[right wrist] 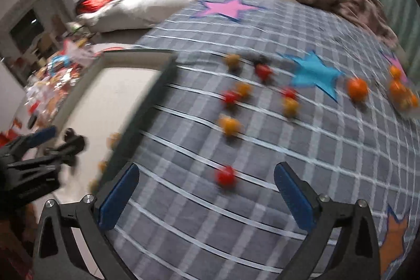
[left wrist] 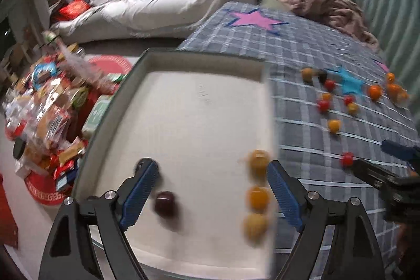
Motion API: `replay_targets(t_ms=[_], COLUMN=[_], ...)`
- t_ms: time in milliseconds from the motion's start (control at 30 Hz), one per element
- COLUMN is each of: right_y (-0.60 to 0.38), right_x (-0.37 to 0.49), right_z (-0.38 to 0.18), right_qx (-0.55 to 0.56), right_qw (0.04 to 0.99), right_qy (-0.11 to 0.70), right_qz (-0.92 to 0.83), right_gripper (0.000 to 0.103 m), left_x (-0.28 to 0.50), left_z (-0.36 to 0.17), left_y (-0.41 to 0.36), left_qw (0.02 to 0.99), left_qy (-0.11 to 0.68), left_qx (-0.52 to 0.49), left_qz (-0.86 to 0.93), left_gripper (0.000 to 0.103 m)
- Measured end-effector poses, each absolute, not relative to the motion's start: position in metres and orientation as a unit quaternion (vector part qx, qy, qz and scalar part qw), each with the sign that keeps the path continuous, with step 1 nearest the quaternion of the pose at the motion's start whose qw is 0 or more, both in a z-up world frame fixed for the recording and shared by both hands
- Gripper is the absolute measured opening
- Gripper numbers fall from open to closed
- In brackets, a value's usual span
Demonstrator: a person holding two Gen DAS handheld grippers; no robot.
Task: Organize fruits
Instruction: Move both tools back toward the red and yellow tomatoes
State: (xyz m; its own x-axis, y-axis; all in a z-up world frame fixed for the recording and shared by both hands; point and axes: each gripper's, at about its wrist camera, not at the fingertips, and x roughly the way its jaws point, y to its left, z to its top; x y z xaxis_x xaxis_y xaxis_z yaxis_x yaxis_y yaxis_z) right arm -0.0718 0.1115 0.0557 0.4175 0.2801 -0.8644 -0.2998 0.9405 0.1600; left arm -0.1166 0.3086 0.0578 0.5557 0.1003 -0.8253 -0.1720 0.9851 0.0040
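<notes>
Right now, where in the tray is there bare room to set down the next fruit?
The tray's far half, up to its back wall, is bare, as is the middle strip between the dark fruit and the three yellow fruits lined along its right edge. The near corners are crowded. Fruit is scattered across the checked cloth near the blue star.

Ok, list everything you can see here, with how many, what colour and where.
tray: one, white inside, dark rim, left of the blanket
dark fruit: one, deep red, in the tray
yellow-orange fruits: three, in a row along the tray's right side
loose fruits: about a dozen, red, yellow, orange, scattered on the blanket
checked blanket: one, grey with coloured stars
sofa: one, white, behind, with bedding
snack packets: a pile, mixed colours, far left
left gripper: open, over the tray
right gripper: open, over the blanket
</notes>
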Motion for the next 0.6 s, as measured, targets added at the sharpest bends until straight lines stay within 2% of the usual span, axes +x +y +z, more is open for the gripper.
replay_targets(t_ms=[267,600], right_y=[0.04,0.022], right_x=[-0.074,-0.051], right_z=[0.035,0.04], right_qx=[0.022,0.034], right_qw=[0.841,0.848], right_qy=[0.532,0.518], right_qz=[0.101,0.106], right_gripper=[0.103,0.103], left_x=[-0.112,-0.094], left_z=[0.058,0.034], left_y=[0.229,0.185], left_qw=[0.881,0.871], left_qy=[0.472,0.491], left_qx=[0.001,0.007], left_qz=[0.018,0.024], left_gripper=[0.086,0.086])
